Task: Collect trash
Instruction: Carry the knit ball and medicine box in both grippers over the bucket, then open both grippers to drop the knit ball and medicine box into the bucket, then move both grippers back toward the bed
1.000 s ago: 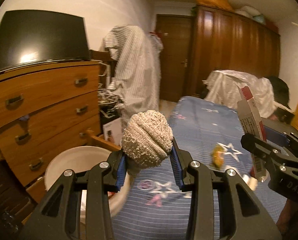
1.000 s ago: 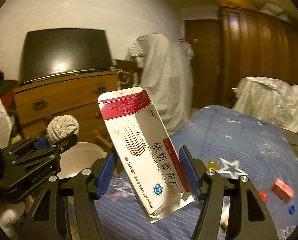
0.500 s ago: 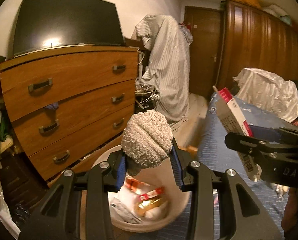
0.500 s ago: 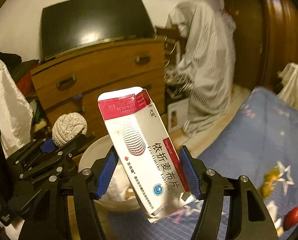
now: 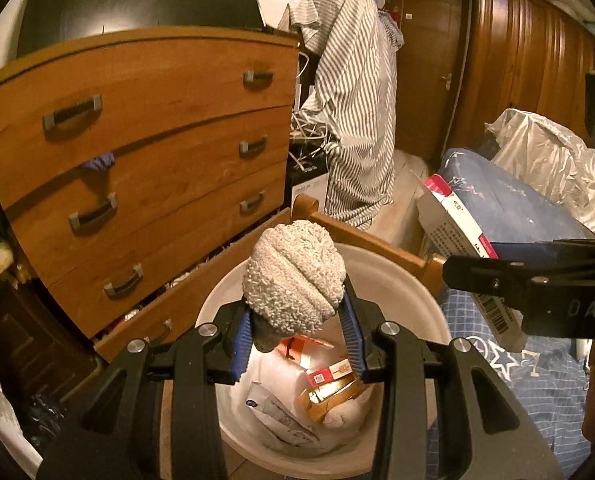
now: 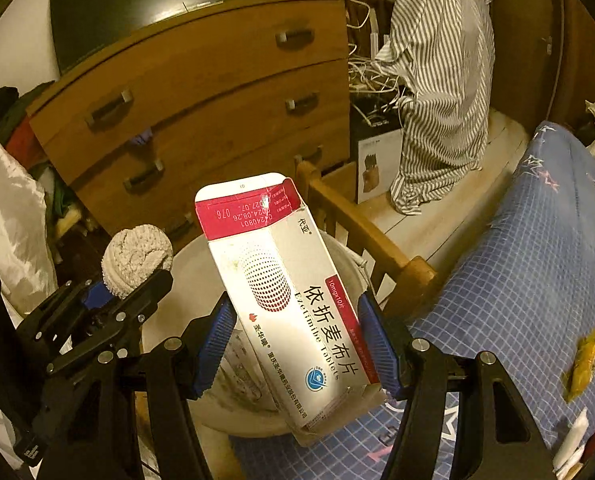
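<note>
White plastic forms the bin (image 5: pixel 413 280) that both loads are headed for, and it lies directly beneath the left claw (image 5: pixel 297 328), which is clenched on a grey knitted ball (image 5: pixel 293 272). In the left wrist view the bin's mouth opens at about 6 o'clock from the ball, so a plain release looks enough to drop it among the red and gold packets (image 5: pixel 329 384) already inside.

Further right, the right claw (image 6: pixel 301 344) grips a medicine carton (image 6: pixel 285 292) across its width. The carton's long axis runs from 11 o'clock down to 5 o'clock, its red flap end uppermost. In the right wrist view the bin (image 6: pixel 185 252) sits behind and below it, its rim showing at about 10 o'clock, so this hand appears to be close over the bin's near side; the left looks better centred.

Readable on the carton: "Ezetimibe Tablets", "10mg×10片", large characters 依折麦布片, and upside-down on the red flap "20240801", "2024.08.26", "2027.07". The right claw's side carries the letters "DAS".

A yellow wrapper (image 6: pixel 585 364) lies on the blue star-print bed (image 6: pixel 529 280) at 3 o'clock.
</note>
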### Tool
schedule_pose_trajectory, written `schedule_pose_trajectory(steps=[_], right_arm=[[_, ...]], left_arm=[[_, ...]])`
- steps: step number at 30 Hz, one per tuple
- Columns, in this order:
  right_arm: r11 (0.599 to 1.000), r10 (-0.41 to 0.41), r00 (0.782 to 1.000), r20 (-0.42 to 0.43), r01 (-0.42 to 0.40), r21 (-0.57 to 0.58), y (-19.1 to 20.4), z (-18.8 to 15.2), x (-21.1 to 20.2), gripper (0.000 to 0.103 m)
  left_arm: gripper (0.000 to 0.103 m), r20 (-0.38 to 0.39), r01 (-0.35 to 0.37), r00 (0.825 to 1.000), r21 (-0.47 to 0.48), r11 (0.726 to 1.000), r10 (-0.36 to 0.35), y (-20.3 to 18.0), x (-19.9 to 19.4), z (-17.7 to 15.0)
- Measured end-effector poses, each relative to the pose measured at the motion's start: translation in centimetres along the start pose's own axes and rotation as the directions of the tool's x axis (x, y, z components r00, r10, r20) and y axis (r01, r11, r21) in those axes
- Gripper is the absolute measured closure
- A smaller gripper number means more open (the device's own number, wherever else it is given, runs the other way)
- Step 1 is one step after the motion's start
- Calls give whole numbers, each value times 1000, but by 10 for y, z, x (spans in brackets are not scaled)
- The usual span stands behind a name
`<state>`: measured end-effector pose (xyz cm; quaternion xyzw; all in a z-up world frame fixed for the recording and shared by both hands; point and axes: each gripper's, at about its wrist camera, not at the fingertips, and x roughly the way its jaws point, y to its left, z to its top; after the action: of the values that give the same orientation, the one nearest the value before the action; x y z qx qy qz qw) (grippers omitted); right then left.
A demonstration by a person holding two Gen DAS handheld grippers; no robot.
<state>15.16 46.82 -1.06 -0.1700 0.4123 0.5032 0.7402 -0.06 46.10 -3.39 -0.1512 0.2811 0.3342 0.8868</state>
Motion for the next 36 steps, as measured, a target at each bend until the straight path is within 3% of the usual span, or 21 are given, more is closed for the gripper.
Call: schedule_pose_trajectory(steps=[20,24,26,27,36], right_arm=[[1000,2,1000,-5,-2,3,-8,2,14,39],[1000,-5,1000,6,5,2,-9,3,14,35],[1000,-1,1000,11,1,15,-13,3,13,30],[1000,0,1000,17,-1,22,-15,3,11,30],[998,30,997,76,-34,51,-31,-9,-21,30]], left_arm=[[66,-18,12,1000,-9,1000,-12,9,16,-3],[59,-21,6,1000,-5,1000,-6,8,19,-3],[45,-16,-10,1000,-8,1000,10,9,19,-4],[44,-15,-15,1000,-11,1000,15,10,20,-4],[43,-14,-23,1000,-15,1000,23,13,11,-6]])
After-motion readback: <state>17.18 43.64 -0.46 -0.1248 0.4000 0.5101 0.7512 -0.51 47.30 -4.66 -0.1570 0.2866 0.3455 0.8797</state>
